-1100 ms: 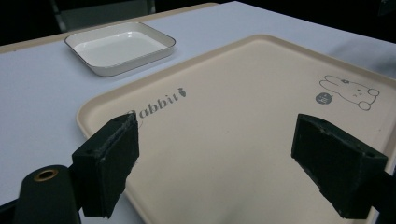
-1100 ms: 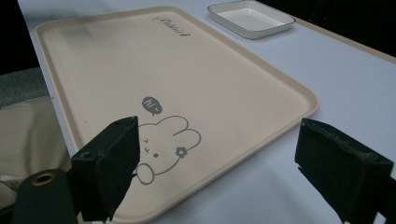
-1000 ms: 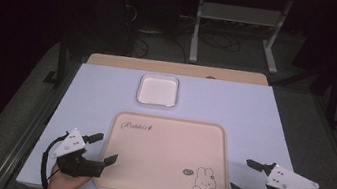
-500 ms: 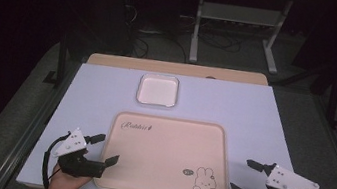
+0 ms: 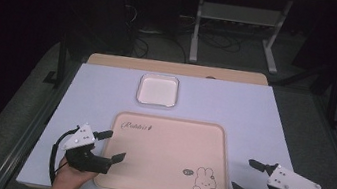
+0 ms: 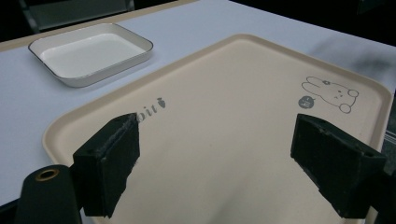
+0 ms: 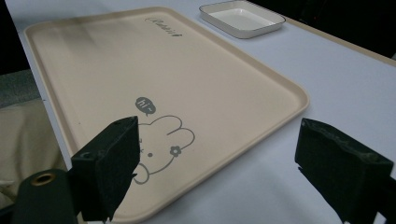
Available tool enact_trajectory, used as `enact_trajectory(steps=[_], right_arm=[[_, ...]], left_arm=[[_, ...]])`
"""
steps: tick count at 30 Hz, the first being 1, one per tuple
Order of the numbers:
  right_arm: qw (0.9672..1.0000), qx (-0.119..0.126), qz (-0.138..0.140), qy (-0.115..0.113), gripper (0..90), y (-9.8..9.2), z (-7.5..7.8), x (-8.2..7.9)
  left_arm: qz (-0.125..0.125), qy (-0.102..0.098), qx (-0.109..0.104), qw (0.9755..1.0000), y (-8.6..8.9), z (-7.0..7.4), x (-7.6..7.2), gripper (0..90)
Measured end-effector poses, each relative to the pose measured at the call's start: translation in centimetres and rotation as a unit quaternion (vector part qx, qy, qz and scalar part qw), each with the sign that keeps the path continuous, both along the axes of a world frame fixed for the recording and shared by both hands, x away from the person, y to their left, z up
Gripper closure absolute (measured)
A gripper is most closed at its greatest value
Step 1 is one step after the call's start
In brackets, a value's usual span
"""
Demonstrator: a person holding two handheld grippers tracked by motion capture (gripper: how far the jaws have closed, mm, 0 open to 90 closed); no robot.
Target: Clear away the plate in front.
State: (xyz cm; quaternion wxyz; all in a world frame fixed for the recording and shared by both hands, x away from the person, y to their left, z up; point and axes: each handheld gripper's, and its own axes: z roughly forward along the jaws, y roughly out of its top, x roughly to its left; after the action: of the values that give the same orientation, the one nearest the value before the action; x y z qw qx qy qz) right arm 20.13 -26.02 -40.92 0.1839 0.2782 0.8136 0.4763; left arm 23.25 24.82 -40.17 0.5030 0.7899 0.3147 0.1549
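**Approach to the tray: left unit advanced, right unit idle**

Dark surroundings frame a desk [image 5: 255, 112] with a pale lilac top and a wooden strip along its far edge. A beige tray [image 5: 169, 145], printed with a rabbit [image 5: 206, 179], lies at the middle of the near edge. A small white dish [image 5: 157, 90] sits beyond the tray, toward the far edge, apart from it.

Change since the earlier frames: the left hand-held gripper [image 5: 113, 146] has shifted slightly inward, so that one jaw tip now reaches over the tray's near-left rim. The right hand-held gripper [image 5: 249, 176] has not moved. Tray and dish are where they were. Judgement: the left unit is beginning its approach to the tray; no grasp is made yet.

Positions:
- Left hand-held gripper: at the near-left corner of the desk, jaws wide apart and empty. In the left gripper view [image 6: 233, 172] the tray floor [image 6: 224, 140] lies between and below the jaws.
- Right hand-held gripper: at the near-right corner, just beside the tray's right rim, not touching it. Jaws wide apart and empty. In the right gripper view [image 7: 229, 172] the tray's near-right corner [image 7: 289, 100] lies ahead of the jaws.
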Motion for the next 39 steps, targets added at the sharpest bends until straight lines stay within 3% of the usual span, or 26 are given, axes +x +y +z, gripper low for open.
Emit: enact_trajectory(steps=[8,16,25,30,33,39], right_arm=[[1.0,0.001,0.002,0.0,13.1,0.0,0.0,0.0],[1.0,0.001,0.005,-0.001,13.1,0.0,0.0,0.0],[0.9999,0.001,0.01,-0.003,13.1,0.1,0.0,0.0],[0.9999,0.002,0.011,-0.004,13.1,0.1,0.0,0.0],[0.9999,0.004,0.011,-0.005,13.1,0.0,0.0,0.0],[0.9999,0.004,0.011,-0.005,13.1,0.0,0.0,0.0]], left_arm=[[0.009,0.013,-0.007,0.9999,0.1,-0.2,2.0,16.3],[0.015,0.029,0.006,0.9995,-0.2,-0.5,3.7,16.2],[0.018,0.019,0.029,0.9992,-1.3,0.4,5.7,16.6],[0.022,0.032,0.027,0.9989,-1.5,0.6,7.1,16.6],[0.025,0.038,0.014,0.9988,-1.4,0.6,8.0,17.8],[0.036,0.041,0.012,0.9985,-1.4,1.0,9.4,17.8]])
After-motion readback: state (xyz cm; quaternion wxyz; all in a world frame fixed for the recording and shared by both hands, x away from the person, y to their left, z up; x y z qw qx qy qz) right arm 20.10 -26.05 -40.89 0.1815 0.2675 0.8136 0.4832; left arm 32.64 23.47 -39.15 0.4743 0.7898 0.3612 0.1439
